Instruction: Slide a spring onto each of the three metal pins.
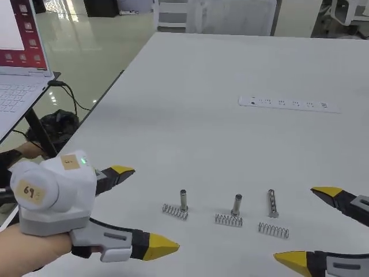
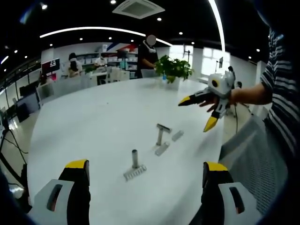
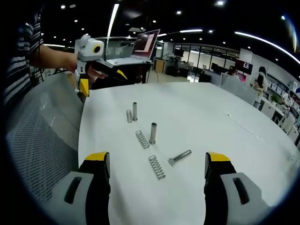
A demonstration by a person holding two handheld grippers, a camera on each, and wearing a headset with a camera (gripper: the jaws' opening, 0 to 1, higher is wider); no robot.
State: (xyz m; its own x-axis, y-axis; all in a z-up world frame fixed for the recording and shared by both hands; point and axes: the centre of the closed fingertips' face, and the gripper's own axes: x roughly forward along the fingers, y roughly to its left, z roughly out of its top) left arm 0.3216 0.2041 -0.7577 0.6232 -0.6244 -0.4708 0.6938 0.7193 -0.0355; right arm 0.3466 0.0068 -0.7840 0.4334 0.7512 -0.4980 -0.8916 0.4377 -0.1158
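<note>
On the white worktop [image 1: 219,144], in the head view, three metal pins in a row and one spring lying in front of each.

At the left end, the left pin [image 1: 183,199], standing upright, with the left spring [image 1: 174,211] flat on the worktop just beside its foot, on the person's side. In the centre, the middle pin [image 1: 236,203], upright as well, with the middle spring [image 1: 228,220] lying just in front of it. At the right end, the right pin [image 1: 271,203], lying flat, as seen clearly in the right gripper view, wider end toward the person. A little apart from it and nearer to the person, the right spring [image 1: 273,231]. All three springs loose on the worktop, none around a pin yet.

At the lower left, the left gripper [image 1: 151,209], held by a hand [image 1: 23,251]: jaws wide apart, yellow tips, gripping nothing, near the left pin. At the lower right, the right gripper [image 1: 295,224]: jaws also spread wide and empty, close to the right spring.

Farther back on the worktop, a white power strip [image 1: 288,104]. Beyond the left edge, an open laptop [image 1: 17,57].
</note>
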